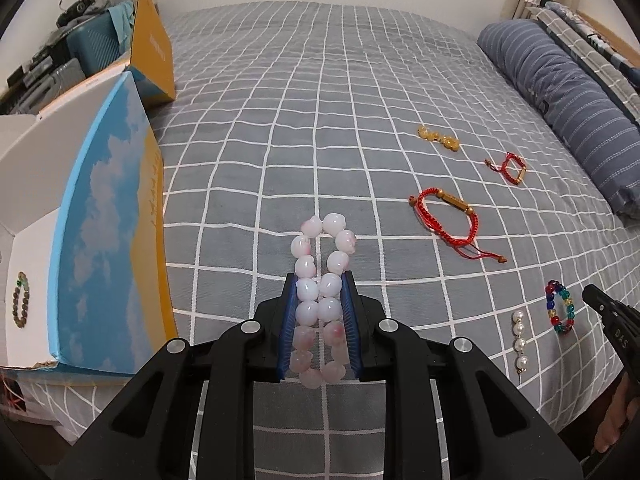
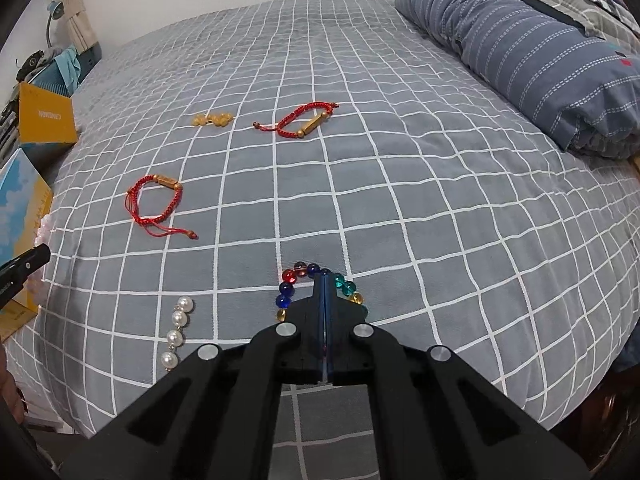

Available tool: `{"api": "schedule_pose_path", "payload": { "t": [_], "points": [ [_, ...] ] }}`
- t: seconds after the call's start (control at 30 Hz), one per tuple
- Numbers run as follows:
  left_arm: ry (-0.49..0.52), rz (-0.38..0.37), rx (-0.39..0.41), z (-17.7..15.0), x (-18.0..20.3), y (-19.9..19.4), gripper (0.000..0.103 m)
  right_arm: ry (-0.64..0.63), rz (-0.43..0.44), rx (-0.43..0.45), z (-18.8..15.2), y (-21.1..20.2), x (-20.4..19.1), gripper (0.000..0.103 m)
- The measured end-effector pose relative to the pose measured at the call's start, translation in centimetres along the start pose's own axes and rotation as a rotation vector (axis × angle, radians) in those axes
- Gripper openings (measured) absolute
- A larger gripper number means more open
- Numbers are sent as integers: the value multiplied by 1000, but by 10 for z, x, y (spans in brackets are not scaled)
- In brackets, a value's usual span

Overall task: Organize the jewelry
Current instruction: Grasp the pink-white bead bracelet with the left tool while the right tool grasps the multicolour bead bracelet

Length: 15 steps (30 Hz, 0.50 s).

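Left gripper (image 1: 319, 284): fingers clamped on the pink-and-white bead bracelet (image 1: 322, 276), squeezing the loop into a long narrow oval between the blue pads (image 1: 287, 324). Far end of the loop sticks out past the fingertips, above the grey checked bedspread (image 1: 280, 120).

To the left of those fingers: open cardboard box (image 1: 24, 184), sky-print flap (image 1: 108, 220) raised. A brown bead bracelet (image 1: 21, 300) lies inside on the white floor.

Right gripper (image 2: 325, 280): fingers pressed together, no gap between the pads. The tips sit over the multicoloured glass-bead bracelet (image 2: 296, 280), which lies on the bedspread curving around both sides of them. Cannot tell whether a bead or the string is pinched.

Just left of the right fingers: short pearl strand (image 2: 176, 332), flat on the bed.

Ahead and left of them: red cord bracelet (image 2: 154, 204) with a gold tube. Farther ahead: second red cord bracelet (image 2: 304, 120), and left of that a small cluster of amber beads (image 2: 212, 120).

Rolled striped quilt (image 2: 540, 52) lies well off to the right.
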<state>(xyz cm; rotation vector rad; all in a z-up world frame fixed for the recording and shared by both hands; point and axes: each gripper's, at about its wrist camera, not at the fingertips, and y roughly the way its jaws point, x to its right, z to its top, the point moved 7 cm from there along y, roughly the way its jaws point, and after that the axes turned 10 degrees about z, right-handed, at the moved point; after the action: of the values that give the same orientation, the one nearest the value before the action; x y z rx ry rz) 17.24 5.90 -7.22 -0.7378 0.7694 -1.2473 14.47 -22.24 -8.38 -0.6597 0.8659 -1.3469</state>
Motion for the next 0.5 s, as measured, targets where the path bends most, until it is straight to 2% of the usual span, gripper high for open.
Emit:
{"api": "schedule_pose_path", "payload": {
  "t": [0.17,0.23,0.3,0.33,0.4,0.43,0.47,0.5],
  "points": [
    [-1,-2,8,3,-1,-2,21,-3,-54,-27,0,10,13,3],
    [0,-1,8,3,-2,-2,21,12,-67,-56,-3,18,20,13],
    [-1,-2,8,3,-2,-2,21,14,-69,-72,-6,25,24,30],
    [-1,-2,8,3,-2,-2,21,10,-69,-76,-6,28,24,33],
    [-3,-1,8,4,-3,-2,21,4,-81,-83,-7,31,25,50],
    [-3,-1,8,4,-3,-2,21,4,-81,-92,-8,34,25,50],
    [-3,-1,8,3,-3,-2,21,11,-69,-107,-10,37,25,42],
    [-3,0,7,4,-4,-2,21,18,-57,-119,-12,40,25,14]
  ]
}}
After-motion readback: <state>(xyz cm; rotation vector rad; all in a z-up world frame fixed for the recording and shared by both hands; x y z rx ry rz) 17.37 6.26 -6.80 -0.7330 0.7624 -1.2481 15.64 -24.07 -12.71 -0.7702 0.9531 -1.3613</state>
